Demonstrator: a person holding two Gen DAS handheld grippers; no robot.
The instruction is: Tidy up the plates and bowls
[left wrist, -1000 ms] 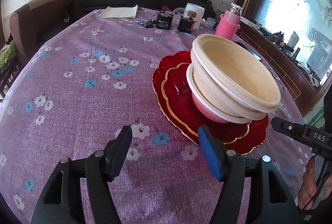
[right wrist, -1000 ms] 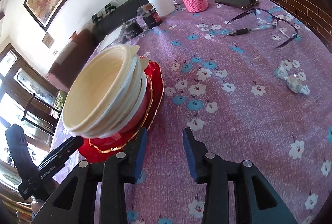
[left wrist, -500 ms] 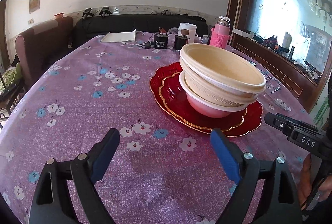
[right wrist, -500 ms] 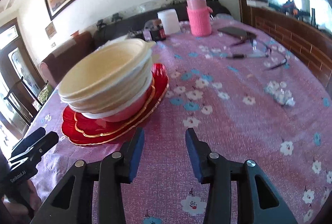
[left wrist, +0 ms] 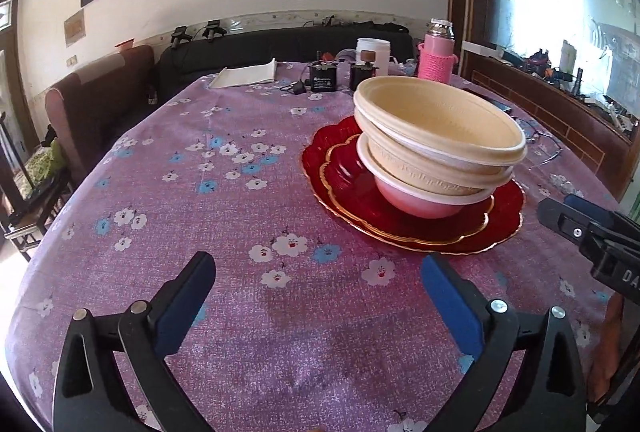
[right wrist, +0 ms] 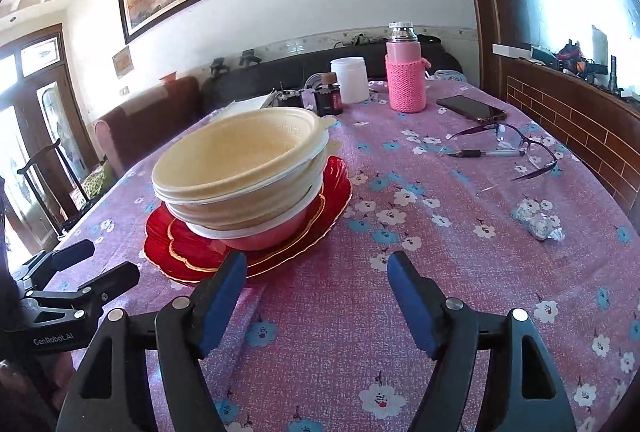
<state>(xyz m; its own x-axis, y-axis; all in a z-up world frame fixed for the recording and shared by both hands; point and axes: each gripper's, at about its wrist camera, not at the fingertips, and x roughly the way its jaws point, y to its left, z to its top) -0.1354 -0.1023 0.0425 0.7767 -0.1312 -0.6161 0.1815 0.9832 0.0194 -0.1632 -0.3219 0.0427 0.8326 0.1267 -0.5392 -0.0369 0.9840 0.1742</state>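
Cream bowls (left wrist: 436, 124) are nested in a pink bowl (left wrist: 420, 202), which stands on two stacked red gold-rimmed plates (left wrist: 344, 176) on the purple flowered tablecloth. The stack also shows in the right wrist view: bowls (right wrist: 240, 160), pink bowl (right wrist: 272, 236), plates (right wrist: 340, 184). My left gripper (left wrist: 316, 280) is open and empty, held near the table's front, left of the stack. My right gripper (right wrist: 316, 280) is open and empty, just in front and right of the plates. Each gripper shows at the edge of the other's view.
At the table's far end stand a pink flask (right wrist: 405, 72), a white jar (right wrist: 350, 78), small dark jars (left wrist: 325, 78) and a paper pad (left wrist: 246, 76). A phone (right wrist: 470, 108), glasses (right wrist: 516, 148), a pen (right wrist: 488, 153) and foil wrappers (right wrist: 536, 220) lie right. Sofa and chairs stand left.
Both grippers have opened wider and levelled out, backing a little away from the stack. The bowls and plates have not moved.
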